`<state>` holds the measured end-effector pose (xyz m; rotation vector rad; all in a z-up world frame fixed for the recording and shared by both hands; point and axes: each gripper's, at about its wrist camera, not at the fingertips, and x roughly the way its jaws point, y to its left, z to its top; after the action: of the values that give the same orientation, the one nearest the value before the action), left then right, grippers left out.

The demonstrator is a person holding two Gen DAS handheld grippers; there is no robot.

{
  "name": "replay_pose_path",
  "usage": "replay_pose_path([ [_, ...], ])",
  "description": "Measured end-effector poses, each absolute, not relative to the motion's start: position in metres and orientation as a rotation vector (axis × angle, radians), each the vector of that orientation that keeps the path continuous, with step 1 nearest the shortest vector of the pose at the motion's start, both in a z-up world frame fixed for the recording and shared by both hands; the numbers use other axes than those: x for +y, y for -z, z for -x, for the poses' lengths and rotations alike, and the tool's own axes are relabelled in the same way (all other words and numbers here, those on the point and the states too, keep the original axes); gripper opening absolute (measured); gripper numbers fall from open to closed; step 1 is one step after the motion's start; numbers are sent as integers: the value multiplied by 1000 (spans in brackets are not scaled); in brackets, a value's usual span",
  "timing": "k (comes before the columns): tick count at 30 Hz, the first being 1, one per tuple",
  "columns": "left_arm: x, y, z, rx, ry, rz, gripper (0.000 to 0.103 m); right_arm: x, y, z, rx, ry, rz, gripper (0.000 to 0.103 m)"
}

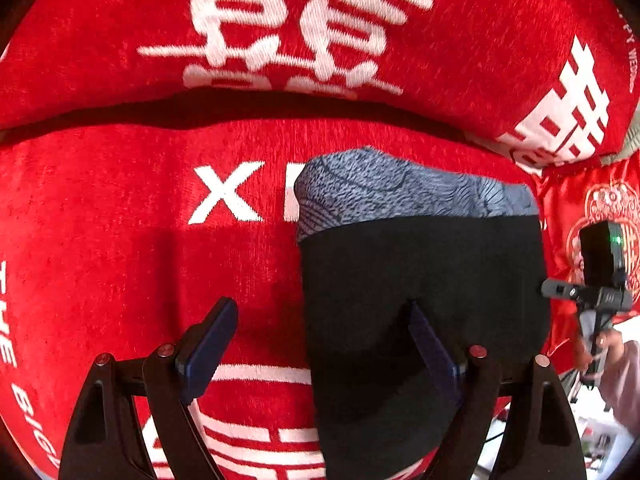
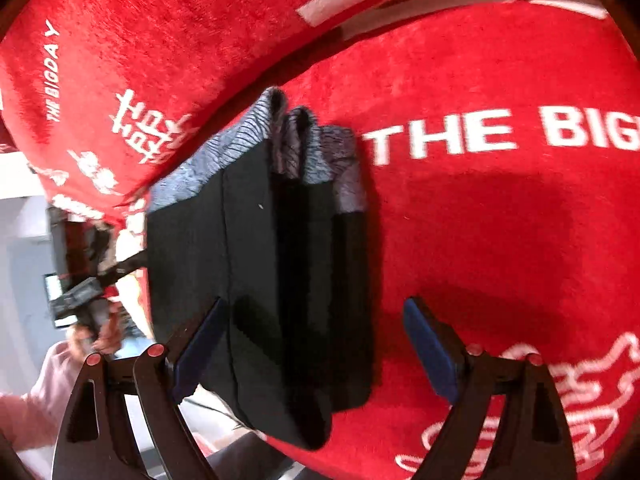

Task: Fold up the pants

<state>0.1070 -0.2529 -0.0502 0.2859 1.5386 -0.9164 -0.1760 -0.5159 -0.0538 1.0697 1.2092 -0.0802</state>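
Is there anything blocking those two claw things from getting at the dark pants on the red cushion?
Nothing visible does. The pants lie folded on the red cushion with nothing on top of them. The left gripper and the right gripper both hover open just above the cloth, one finger over it, one over bare cushion.

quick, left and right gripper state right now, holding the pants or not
left gripper: open, holding nothing; one finger lies over the folded black pants.
right gripper: open, holding nothing, jaws spread over the pants' edge.
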Motion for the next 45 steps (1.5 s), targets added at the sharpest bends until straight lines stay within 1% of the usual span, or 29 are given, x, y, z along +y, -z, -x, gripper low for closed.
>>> replay_pose_path([
  [4, -261, 61, -109, 1562, 977, -239, 87, -517, 72, 167, 1184, -41, -1164, 91],
  [9, -272, 74, -104, 1576, 1011, -228, 87, -512, 81, 156, 1184, -134, -1142, 92],
  [11, -271, 78, -105, 1595, 1009, -201, 89, -512, 83, 155, 1175, -152, -1151, 92],
  [14, -268, 82, -105, 1618, 1006, -159, 89, -519, 90, 158, 1142, -154, -1245, 92],
  [15, -267, 82, -104, 1614, 1002, -149, 87, -522, 91, 160, 1137, -145, -1271, 92],
  [16, -267, 81, -102, 1611, 1005, -136, 74, -522, 91, 159, 1142, -136, -1280, 92],
  [17, -265, 78, -100, 1607, 1023, -112, 66, -519, 88, 156, 1163, -125, -1256, 90],
  [18, -266, 73, -97, 1590, 1025, -110, 63, -514, 83, 151, 1202, -107, -1193, 88],
  [19, -266, 70, -94, 1577, 1026, -123, 58, -509, 79, 147, 1228, -94, -1140, 81],
  [20, -266, 67, -92, 1566, 1023, -129, 56, -506, 75, 145, 1242, -85, -1107, 71],
  [21, -265, 62, -91, 1562, 1016, -117, 53, -506, 74, 146, 1238, -81, -1133, 66],
  [22, -265, 59, -90, 1558, 1011, -110, 51, -508, 72, 149, 1218, -74, -1178, 57],
  [23, -264, 54, -89, 1549, 1013, -106, 50, -509, 70, 151, 1204, -70, -1193, 52],
  [24, -263, 46, -86, 1532, 1017, -112, 50, -509, 66, 152, 1194, -71, -1203, 50],
  [25, -260, 40, -84, 1522, 1020, -116, 47, -508, 60, 154, 1181, -78, -1208, 49],
  [27, -257, 27, -80, 1511, 1025, -119, 47, -505, 49, 156, 1161, -94, -1214, 47],
  [33, -231, -10, -63, 1488, 1008, -152, 47, -485, 18, 162, 1130, -149, -1235, 47],
  [37, -208, -18, -51, 1498, 994, -180, 47, -454, 9, 174, 1130, -169, -1264, 47],
  [42, -178, -2, -39, 1538, 983, -173, 48, -424, 13, 192, 1129, -166, -1270, 47],
  [45, -166, 32, -31, 1545, 933, -235, 51, -411, 30, 191, 1180, -132, -1238, 48],
])
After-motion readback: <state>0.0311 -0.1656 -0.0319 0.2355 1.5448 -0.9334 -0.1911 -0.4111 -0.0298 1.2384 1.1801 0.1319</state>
